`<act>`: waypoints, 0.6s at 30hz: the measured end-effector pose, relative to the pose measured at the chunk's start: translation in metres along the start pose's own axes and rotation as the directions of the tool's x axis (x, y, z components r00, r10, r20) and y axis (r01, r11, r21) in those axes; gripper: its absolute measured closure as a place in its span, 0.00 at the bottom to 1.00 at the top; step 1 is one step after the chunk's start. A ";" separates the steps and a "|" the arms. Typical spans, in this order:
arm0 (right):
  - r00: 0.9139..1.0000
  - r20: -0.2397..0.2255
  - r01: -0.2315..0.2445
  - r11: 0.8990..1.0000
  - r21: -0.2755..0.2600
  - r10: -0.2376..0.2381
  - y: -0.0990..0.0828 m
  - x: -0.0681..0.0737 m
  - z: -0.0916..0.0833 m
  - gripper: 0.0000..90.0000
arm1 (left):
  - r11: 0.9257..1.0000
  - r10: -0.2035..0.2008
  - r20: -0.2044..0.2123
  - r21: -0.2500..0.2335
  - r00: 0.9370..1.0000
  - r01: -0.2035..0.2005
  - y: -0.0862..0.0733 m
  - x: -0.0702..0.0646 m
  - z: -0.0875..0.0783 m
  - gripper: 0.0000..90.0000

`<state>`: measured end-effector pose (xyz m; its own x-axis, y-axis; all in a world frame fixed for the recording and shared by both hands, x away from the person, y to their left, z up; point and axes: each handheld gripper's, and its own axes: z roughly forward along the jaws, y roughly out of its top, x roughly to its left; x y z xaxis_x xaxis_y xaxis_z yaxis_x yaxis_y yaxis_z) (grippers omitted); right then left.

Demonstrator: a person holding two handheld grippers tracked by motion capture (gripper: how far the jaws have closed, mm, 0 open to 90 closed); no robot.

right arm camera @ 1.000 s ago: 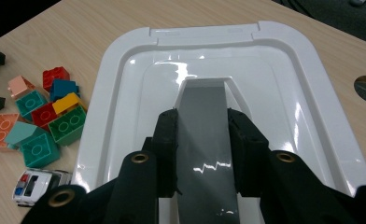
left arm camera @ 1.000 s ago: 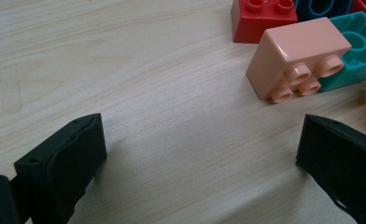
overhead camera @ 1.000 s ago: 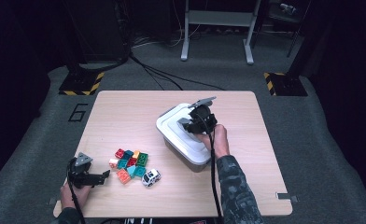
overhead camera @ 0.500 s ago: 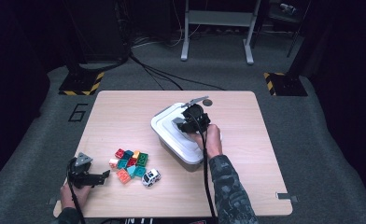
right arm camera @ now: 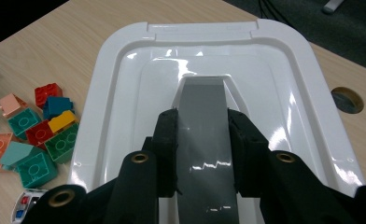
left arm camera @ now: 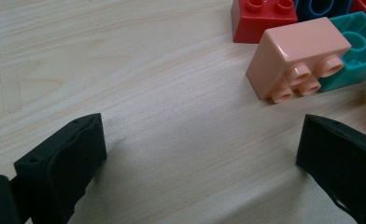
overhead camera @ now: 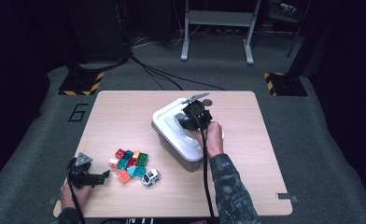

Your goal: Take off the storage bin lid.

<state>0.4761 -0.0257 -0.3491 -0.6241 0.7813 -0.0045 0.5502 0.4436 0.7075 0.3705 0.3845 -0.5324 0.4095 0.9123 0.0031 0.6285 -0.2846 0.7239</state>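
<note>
We are clamping our right tongs [right arm camera: 202, 154] on the lid's grey handle [right arm camera: 204, 140]. Our left tongs [left arm camera: 195, 158] are resting apart on the counter [overhead camera: 125, 112], left of the bricks [overhead camera: 130, 163].

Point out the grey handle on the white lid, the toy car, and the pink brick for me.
grey handle [right arm camera: 204, 135]: right gripper view, on the strip's middle between the jaws.
toy car [overhead camera: 151, 177]: high view, on its white roof.
pink brick [left arm camera: 295, 51]: left gripper view, on its smooth upper face.

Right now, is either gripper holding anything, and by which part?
The right gripper is shut on the grey handle of the white lid. The left gripper is open, holding nothing.
</note>
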 end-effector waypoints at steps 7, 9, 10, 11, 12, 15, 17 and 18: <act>0.999 0.042 0.012 1.000 -0.024 -0.011 0.004 -0.003 -0.023 0.75 | 1.000 0.000 0.001 0.000 1.000 0.000 0.000 0.000 0.000 0.01; 0.998 0.056 0.010 1.000 -0.029 -0.009 0.002 -0.007 -0.029 0.75 | 1.000 -0.001 0.001 -0.001 1.000 0.001 0.000 0.000 0.000 0.01; 0.998 0.065 -0.002 1.000 -0.031 0.004 0.001 -0.010 -0.032 0.75 | 1.000 0.010 0.002 0.009 1.000 -0.010 0.000 0.001 -0.001 0.01; 0.998 0.070 0.000 0.999 -0.034 0.003 0.000 -0.013 -0.035 0.75 | 1.000 0.009 0.001 0.008 1.000 -0.009 0.000 0.001 0.000 0.01; 0.997 0.077 -0.004 0.999 -0.034 0.007 -0.001 -0.014 -0.038 0.75 | 1.000 0.008 0.002 0.007 1.000 -0.008 0.000 0.001 0.000 0.01; 0.994 0.106 -0.011 0.999 -0.034 0.015 -0.005 -0.023 -0.047 0.75 | 1.000 0.011 0.006 0.014 1.000 -0.011 0.000 0.001 -0.001 0.01; 0.992 0.122 -0.033 0.999 -0.033 0.037 -0.008 -0.029 -0.053 0.75 | 1.000 0.012 0.011 0.018 1.000 -0.013 0.001 0.001 -0.001 0.01; 0.990 0.132 -0.039 0.999 -0.034 0.043 -0.010 -0.033 -0.056 0.75 | 1.000 0.012 0.010 0.017 1.000 -0.012 0.001 0.001 -0.001 0.01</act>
<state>0.4604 -0.0803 -0.3169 -0.5210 0.8509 -0.0675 0.5545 0.3976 0.7311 0.3706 0.3858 -0.5309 0.4240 0.9057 0.0049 0.6348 -0.3010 0.7117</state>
